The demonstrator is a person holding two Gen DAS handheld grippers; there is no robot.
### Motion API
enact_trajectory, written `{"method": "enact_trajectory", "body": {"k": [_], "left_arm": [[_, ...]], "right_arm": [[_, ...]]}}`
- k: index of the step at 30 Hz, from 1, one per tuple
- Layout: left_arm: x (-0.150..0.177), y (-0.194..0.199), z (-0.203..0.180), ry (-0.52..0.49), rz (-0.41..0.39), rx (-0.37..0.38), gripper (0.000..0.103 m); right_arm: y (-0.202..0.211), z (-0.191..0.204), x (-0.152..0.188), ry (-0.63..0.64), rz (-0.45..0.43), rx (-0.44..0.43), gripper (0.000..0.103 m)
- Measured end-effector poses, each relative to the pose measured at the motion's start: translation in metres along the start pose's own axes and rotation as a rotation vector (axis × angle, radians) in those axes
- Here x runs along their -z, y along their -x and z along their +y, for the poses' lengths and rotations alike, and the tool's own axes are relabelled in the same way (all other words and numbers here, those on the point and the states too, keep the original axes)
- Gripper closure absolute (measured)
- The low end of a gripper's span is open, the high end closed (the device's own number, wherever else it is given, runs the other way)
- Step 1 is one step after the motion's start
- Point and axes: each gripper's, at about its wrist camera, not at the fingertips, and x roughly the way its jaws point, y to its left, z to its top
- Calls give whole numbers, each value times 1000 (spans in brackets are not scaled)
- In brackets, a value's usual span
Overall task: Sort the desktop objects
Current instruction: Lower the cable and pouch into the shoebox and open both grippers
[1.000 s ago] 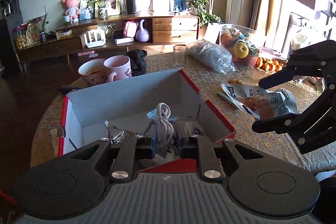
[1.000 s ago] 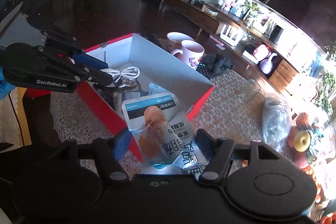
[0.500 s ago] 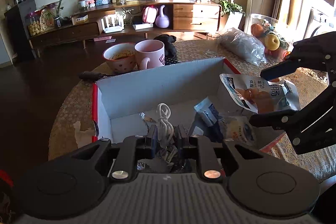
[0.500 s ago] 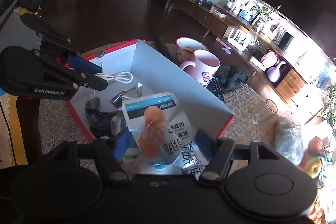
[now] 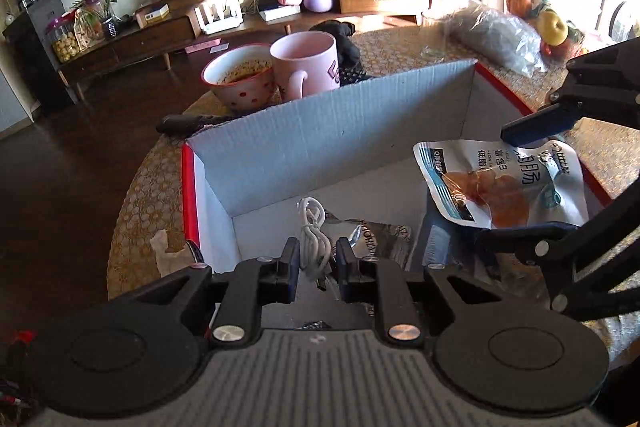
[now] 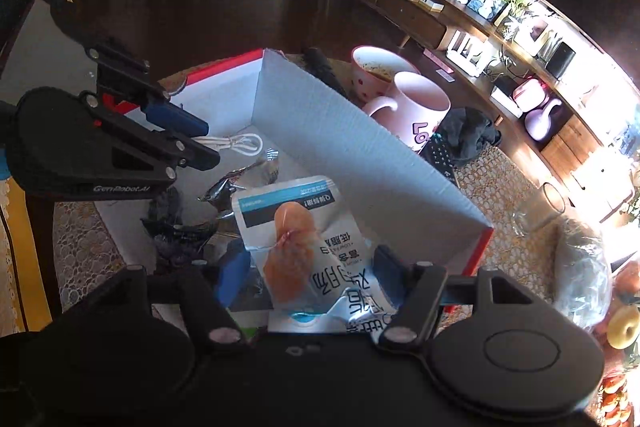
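Note:
My left gripper (image 5: 317, 255) is shut on a coiled white cable (image 5: 314, 235) and holds it over the near left part of an open red-edged cardboard box (image 5: 320, 143). The cable also shows in the right wrist view (image 6: 240, 143). My right gripper (image 6: 308, 267) is shut on a white and blue snack packet (image 6: 304, 239) above the box's right side; the packet also shows in the left wrist view (image 5: 504, 183). A foil wrapper (image 5: 372, 235) and dark items lie in the box.
Behind the box stand a pink mug (image 5: 306, 63) and a dotted bowl (image 5: 240, 77). A black remote (image 5: 188, 123) lies at the table's left edge. A glass (image 5: 434, 37), a grey bag (image 5: 500, 35) and a fruit container (image 5: 536, 15) sit at the back right.
Both grippers have moved further over the box, still holding the cable and the snack packet. The packet now hangs above the box's inside instead of beside it.

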Motion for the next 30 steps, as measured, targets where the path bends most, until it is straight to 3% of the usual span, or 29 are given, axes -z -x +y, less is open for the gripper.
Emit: {"method": "enact_trajectory", "body": {"k": [12,30], "left_arm": [[-7,-38,-6,-55,107,-71,85],[-8,-68,-15,-100,269,-98,85]], "right_arm": [[-23,7,5,-18,34,-6,35],[-28,1,7,-40,47,-34,33]]}}
